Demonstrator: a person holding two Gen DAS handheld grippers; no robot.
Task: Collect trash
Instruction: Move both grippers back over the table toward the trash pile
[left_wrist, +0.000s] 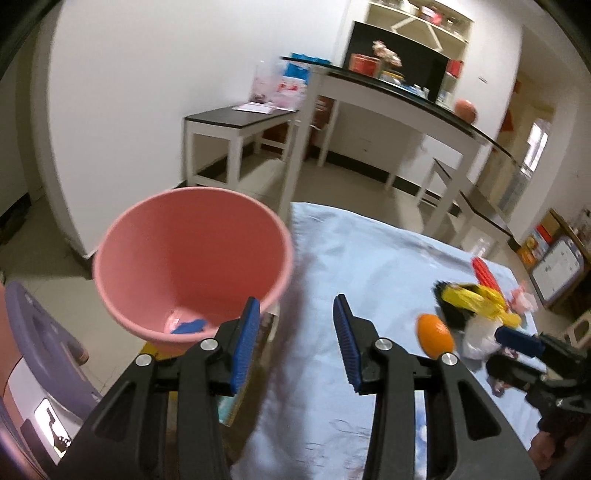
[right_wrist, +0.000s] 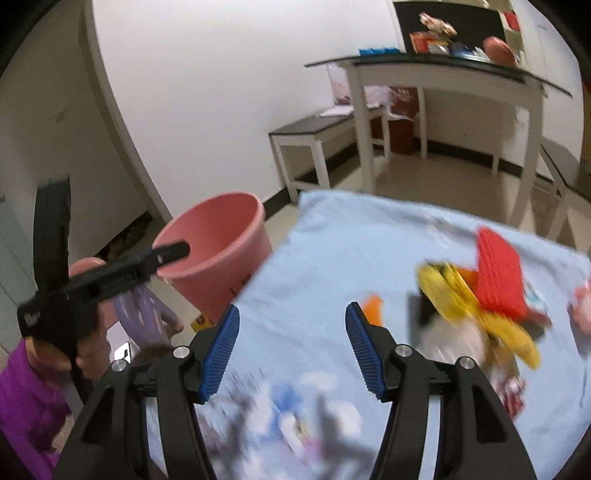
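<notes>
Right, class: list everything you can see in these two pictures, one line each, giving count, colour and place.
Bucket: one, pink, beside the table's left edge.
Scrap: one, blue, in the bucket's bottom.
Cloth: one, light blue, covering the table.
Trash pile: one heap of yellow, red, white and black, on the cloth's right side.
Orange object: one, beside the pile.
Side tables: white, dark-topped, by the far wall.
Left tool: one, black with blue pads, open, empty.
Right tool: one, the same, open, empty.
</notes>
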